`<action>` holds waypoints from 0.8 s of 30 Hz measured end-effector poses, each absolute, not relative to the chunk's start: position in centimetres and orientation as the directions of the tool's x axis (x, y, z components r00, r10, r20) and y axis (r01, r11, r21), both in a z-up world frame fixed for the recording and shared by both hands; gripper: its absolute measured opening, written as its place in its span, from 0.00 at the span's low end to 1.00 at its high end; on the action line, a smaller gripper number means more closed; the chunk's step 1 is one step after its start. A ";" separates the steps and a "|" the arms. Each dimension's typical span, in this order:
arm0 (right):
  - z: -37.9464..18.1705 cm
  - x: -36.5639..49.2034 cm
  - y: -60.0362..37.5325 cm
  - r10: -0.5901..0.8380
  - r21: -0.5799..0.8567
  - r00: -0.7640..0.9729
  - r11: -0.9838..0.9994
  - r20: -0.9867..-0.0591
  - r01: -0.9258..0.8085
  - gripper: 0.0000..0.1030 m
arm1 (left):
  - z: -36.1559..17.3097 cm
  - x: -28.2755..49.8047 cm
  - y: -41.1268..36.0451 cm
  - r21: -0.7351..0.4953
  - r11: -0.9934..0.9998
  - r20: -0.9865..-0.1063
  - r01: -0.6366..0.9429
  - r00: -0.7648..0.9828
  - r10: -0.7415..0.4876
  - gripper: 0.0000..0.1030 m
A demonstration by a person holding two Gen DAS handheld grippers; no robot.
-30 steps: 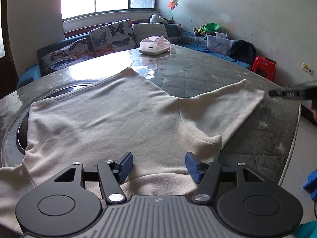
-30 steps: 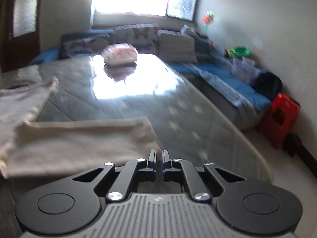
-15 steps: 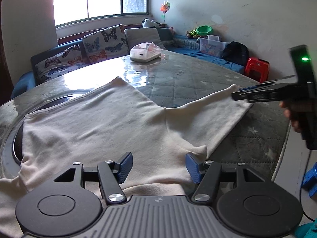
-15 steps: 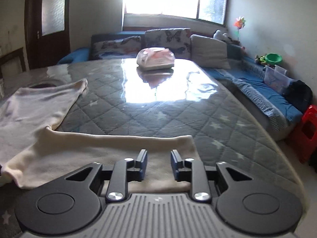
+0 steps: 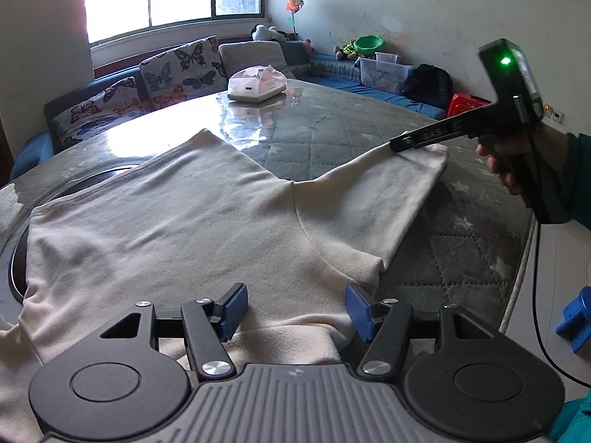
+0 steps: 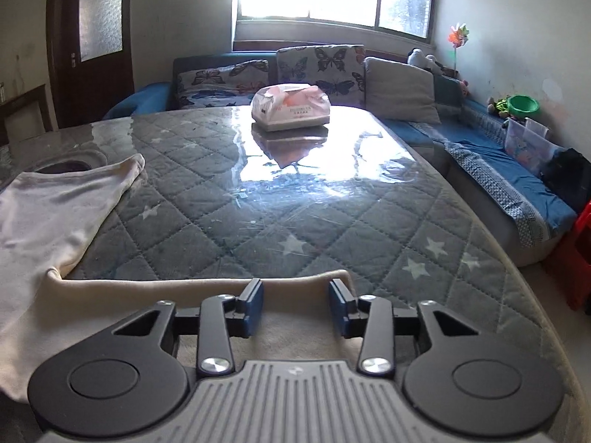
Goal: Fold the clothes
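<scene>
Cream shirt (image 5: pixel 177 221): spread flat on the quilted, plastic-covered table (image 5: pixel 332 136), one sleeve (image 5: pixel 373 192) reaching toward the table's right edge. Left gripper (image 5: pixel 295 308): blue pads spread wide, poised above the shirt's near edge, nothing pinched between them. Right gripper (image 6: pixel 295 304): held in a hand (image 5: pixel 517 162) with a green sleeve, jaws opening over the sleeve's cuff end, cloth beneath the pads but not clamped. Tissue pack (image 6: pixel 290 107): far side of table, well apart from the shirt.
</scene>
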State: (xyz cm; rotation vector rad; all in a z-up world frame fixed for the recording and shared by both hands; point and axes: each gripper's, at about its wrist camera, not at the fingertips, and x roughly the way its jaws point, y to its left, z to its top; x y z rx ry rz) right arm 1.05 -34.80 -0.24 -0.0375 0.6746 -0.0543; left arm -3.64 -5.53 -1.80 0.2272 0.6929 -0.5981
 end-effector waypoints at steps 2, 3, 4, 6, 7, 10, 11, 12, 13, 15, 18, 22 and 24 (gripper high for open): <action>0.0 -0.1 -35.3 -0.085 -0.055 0.784 0.996 -0.615 0.065 0.47 | -1.8 -3.6 -5.6 0.004 0.809 -0.658 0.588 0.611 -0.441 0.61; -0.1 -0.6 -35.7 -0.098 -0.054 0.777 0.995 -0.621 0.082 0.48 | -1.8 -3.6 -5.6 0.005 0.808 -0.658 0.589 0.610 -0.441 0.61; -0.2 -1.1 -36.2 -0.111 -0.054 0.771 0.994 -0.627 0.099 0.48 | -1.8 -3.5 -5.6 0.004 0.808 -0.658 0.590 0.610 -0.442 0.61; -0.4 -1.8 -37.0 -0.129 -0.048 0.759 0.991 -0.638 0.128 0.48 | -1.8 -3.5 -5.6 0.006 0.809 -0.658 0.588 0.611 -0.440 0.61; -0.5 -1.9 -37.3 -0.128 -0.038 0.756 0.990 -0.642 0.135 0.47 | -1.8 -3.5 -5.6 0.008 0.809 -0.658 0.587 0.612 -0.438 0.62; -0.9 -2.1 -38.2 -0.121 -0.007 0.749 0.988 -0.652 0.154 0.33 | -1.8 -3.6 -5.7 0.012 0.811 -0.659 0.585 0.615 -0.433 0.63; -0.8 -1.9 -38.2 -0.115 0.000 0.749 0.989 -0.653 0.151 0.19 | -1.8 -3.6 -5.7 0.013 0.812 -0.660 0.584 0.615 -0.431 0.64; -0.8 -1.8 -38.1 -0.117 -0.008 0.750 0.989 -0.651 0.147 0.15 | -1.8 -3.6 -5.7 0.015 0.813 -0.660 0.583 0.616 -0.430 0.64; -0.7 -1.7 -37.9 -0.125 -0.023 0.751 0.989 -0.648 0.145 0.11 | -1.9 -3.6 -5.7 0.016 0.813 -0.660 0.582 0.617 -0.428 0.65; -0.6 -1.4 -37.7 -0.141 -0.051 0.754 0.989 -0.641 0.141 0.05 | -1.9 -3.6 -5.7 0.019 0.815 -0.661 0.580 0.619 -0.425 0.65; -0.4 -1.1 -38.1 -0.173 -0.068 0.759 0.983 -0.628 0.168 0.05 | -1.9 -3.6 -5.7 0.024 0.816 -0.662 0.577 0.621 -0.420 0.68; -0.8 -1.0 -38.6 -0.177 -0.058 0.754 0.982 -0.633 0.182 0.05 | -1.7 -3.6 -5.8 0.033 0.818 -0.664 0.575 0.624 -0.412 0.71; -0.6 -1.1 -38.6 -0.177 -0.051 0.756 0.981 -0.630 0.187 0.06 | -1.5 -3.7 -5.8 0.037 0.818 -0.660 0.574 0.628 -0.411 0.75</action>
